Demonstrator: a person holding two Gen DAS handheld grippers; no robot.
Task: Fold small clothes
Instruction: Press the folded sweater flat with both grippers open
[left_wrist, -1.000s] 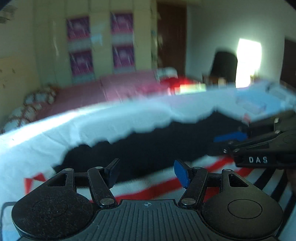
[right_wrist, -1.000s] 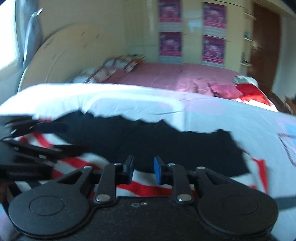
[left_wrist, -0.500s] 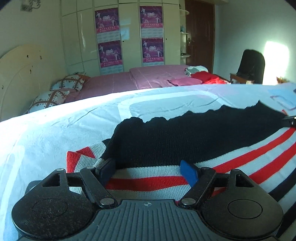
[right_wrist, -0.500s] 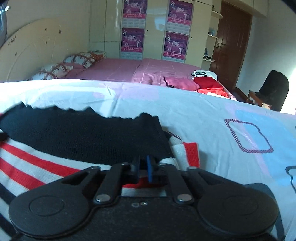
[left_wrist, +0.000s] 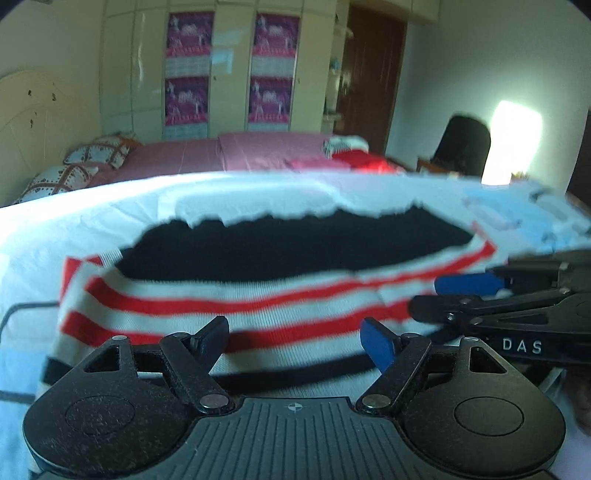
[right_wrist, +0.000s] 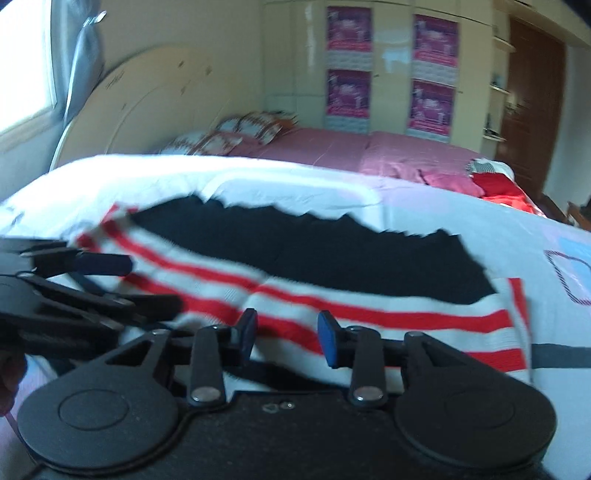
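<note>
Knitwear lay flat on the near bed: a striped sweater (left_wrist: 280, 306), white with red bands, a black stripe near its near edge and a wide black panel (left_wrist: 295, 247) with a ragged far hem. It rested on a white bedsheet (left_wrist: 81, 229), which carried a pale blue patch with a dark outlined shape (right_wrist: 570, 275) toward three o'clock in the right wrist view.

In the left wrist view the left gripper (left_wrist: 295, 338) sat at six o'clock, its jaws spread wide and released, one dark pad and one blue pad standing apart over the red and white bands. Nothing was pinched between them; the knit lay beneath the gap. The right gripper (left_wrist: 439, 297) came in from three o'clock, its blue finger lying over the sweater's right end.

In the right wrist view the right gripper (right_wrist: 288, 334) also sat at six o'clock, with its jaws opening. The striped fabric showed beyond and below the gap, and neither pad pressed on it. The left gripper (right_wrist: 147, 284) reached in from nine o'clock, over the sweater's left end.

Behind the near bed, toward twelve o'clock, stood a second bed with a pink cover (right_wrist: 332, 147) and patterned pillows (left_wrist: 81, 162) at its head. A red garment (right_wrist: 498, 186) lay at its far end. Cream wardrobe doors (left_wrist: 229, 66) carried four purple posters, a brown door (left_wrist: 373, 77) stood beside them, and a black chair (left_wrist: 465, 144) sat near a bright patch of light. Both views were blurred.
</note>
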